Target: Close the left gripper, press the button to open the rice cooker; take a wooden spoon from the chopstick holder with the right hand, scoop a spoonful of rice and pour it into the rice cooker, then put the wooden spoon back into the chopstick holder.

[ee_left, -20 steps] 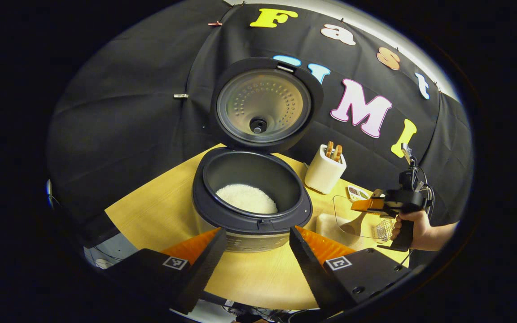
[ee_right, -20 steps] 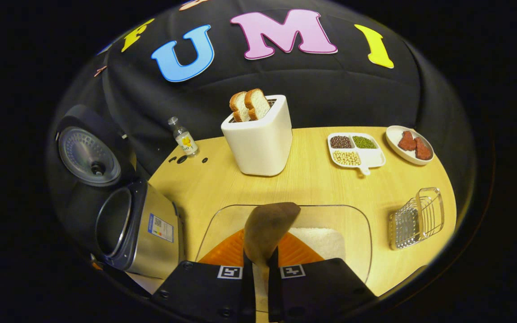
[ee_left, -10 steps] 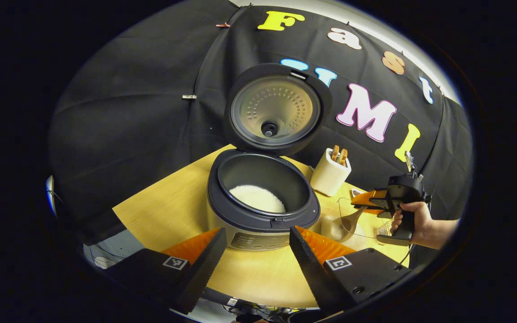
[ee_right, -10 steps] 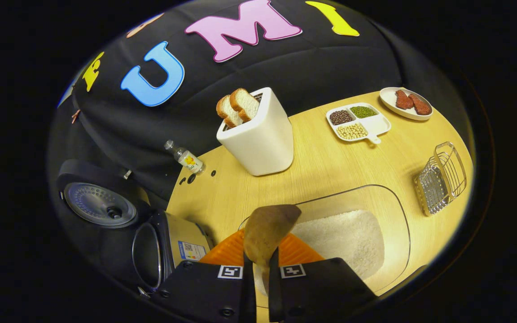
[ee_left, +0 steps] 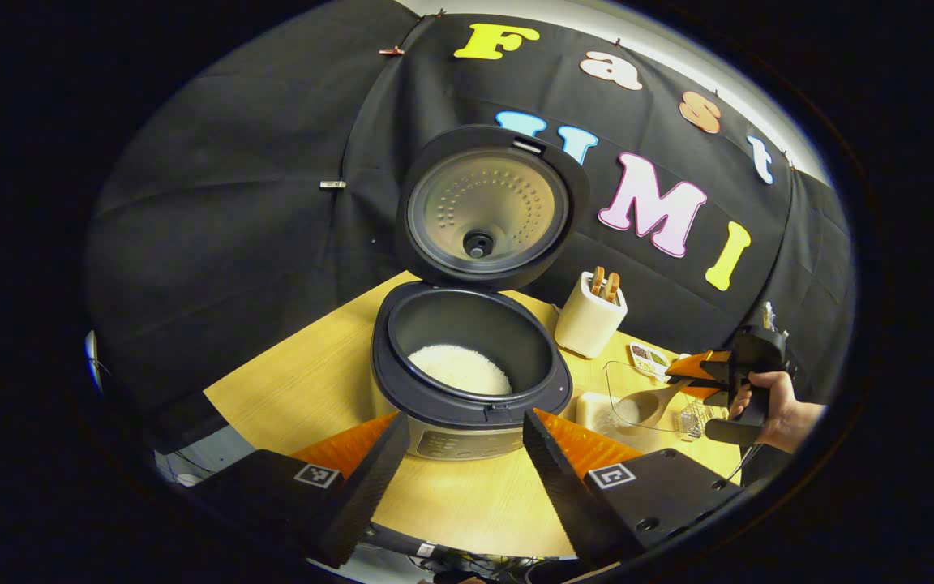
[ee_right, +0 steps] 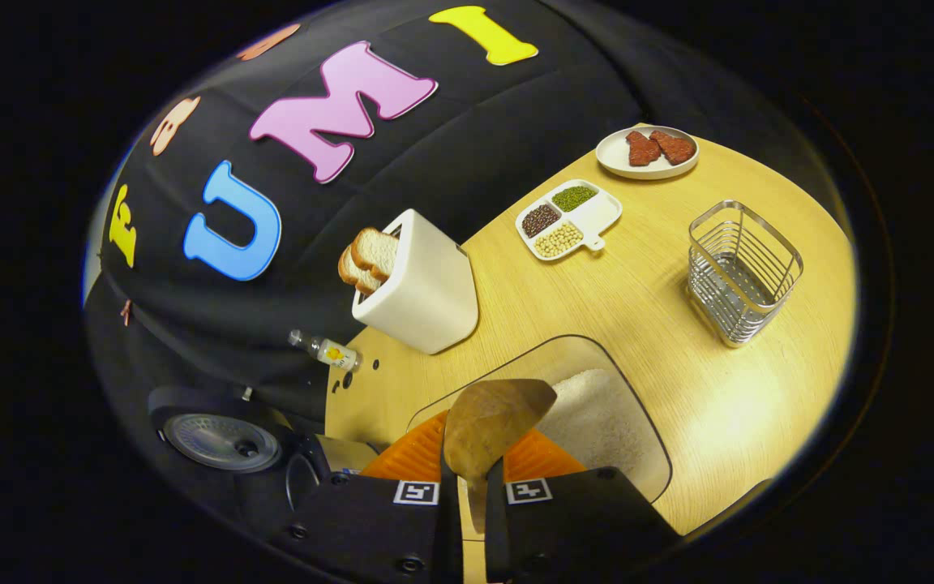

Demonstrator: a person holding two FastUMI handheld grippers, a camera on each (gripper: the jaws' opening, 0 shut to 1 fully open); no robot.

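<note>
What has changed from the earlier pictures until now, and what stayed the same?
The right gripper has tilted over the clear rice tray, turning the wooden spoon with it; in the left gripper view the spoon bowl now sits lower, at the rice. Still clamped on the spoon. The rice cooker stays open; the left gripper stays open.

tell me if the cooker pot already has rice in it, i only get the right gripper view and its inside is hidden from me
Observer: Yes, a patch of white rice lies at the bottom of the rice cooker pot.
Operator: and the left gripper, is it holding anything
Observer: No. The left gripper is open, its fingers spread apart in front of the cooker's front panel, with nothing between them.
</note>
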